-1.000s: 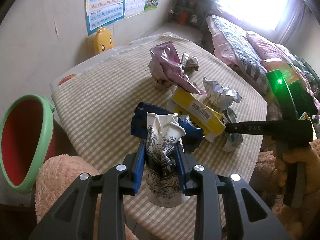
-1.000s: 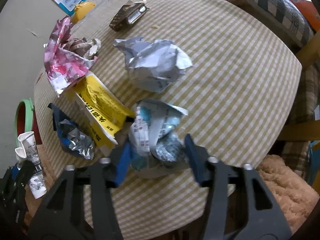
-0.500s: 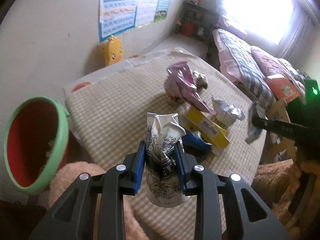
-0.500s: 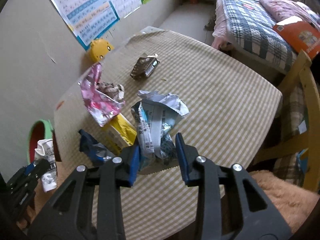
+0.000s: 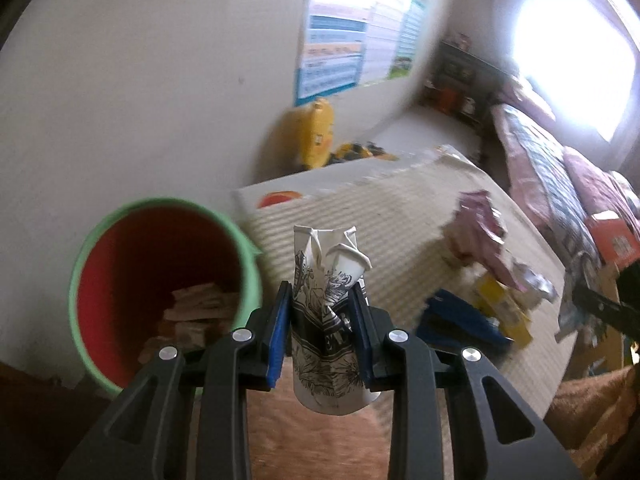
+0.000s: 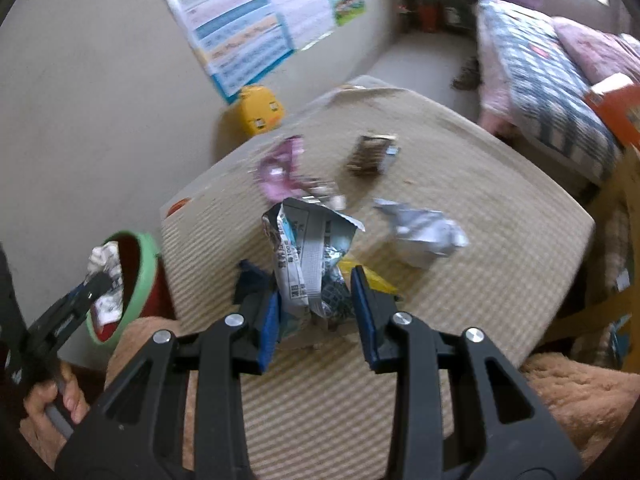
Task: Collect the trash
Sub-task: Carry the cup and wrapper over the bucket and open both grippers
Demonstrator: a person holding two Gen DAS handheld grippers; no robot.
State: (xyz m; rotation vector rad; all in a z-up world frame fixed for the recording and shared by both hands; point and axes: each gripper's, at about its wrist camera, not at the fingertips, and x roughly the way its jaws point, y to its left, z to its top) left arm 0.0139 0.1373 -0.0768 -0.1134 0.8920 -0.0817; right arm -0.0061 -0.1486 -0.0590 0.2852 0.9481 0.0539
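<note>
1. We note the left gripper (image 5: pixel 322 322) is closed narrowly on a crushed paper cup (image 5: pixel 328 316). Both blue pads press the cup's printed sides; the crumpled rim stands up toward 12 o'clock and the base hangs below the pads.
2. In the left wrist view the cup is clear of the table, with the green-rimmed red bin (image 5: pixel 160 280) at its 9 o'clock. The bin holds some pale scraps at the bottom; we cannot identify them.
3. The right gripper (image 6: pixel 316 308) has just been closing. It now clamps a crumpled silver-and-blue wrapper (image 6: pixel 308 256), raised off the checked tablecloth (image 6: pixel 500 240).
4. From the right wrist view, the left gripper and cup (image 6: pixel 106 280) sit at 9 o'clock over the bin's mouth (image 6: pixel 146 276). A hand (image 6: pixel 52 404) on the handle is cut off at the frame's lower left.
5. Left on the table, relative to the held wrapper: a pink wrapper (image 6: pixel 280 168) at 12 o'clock, a brown packet (image 6: pixel 372 154) at 1 o'clock, a silver foil ball (image 6: pixel 424 232) at 3 o'clock.
6. A blue bag (image 6: pixel 250 280) and a yellow box (image 6: pixel 372 280) are mostly hidden behind the right gripper's fingers and load.
7. Both views are motion-blurred; print on the wrappers and wall posters (image 6: pixel 240 20) is unreadable. The right gripper is only a dark sliver at the left wrist view's right edge.
</note>
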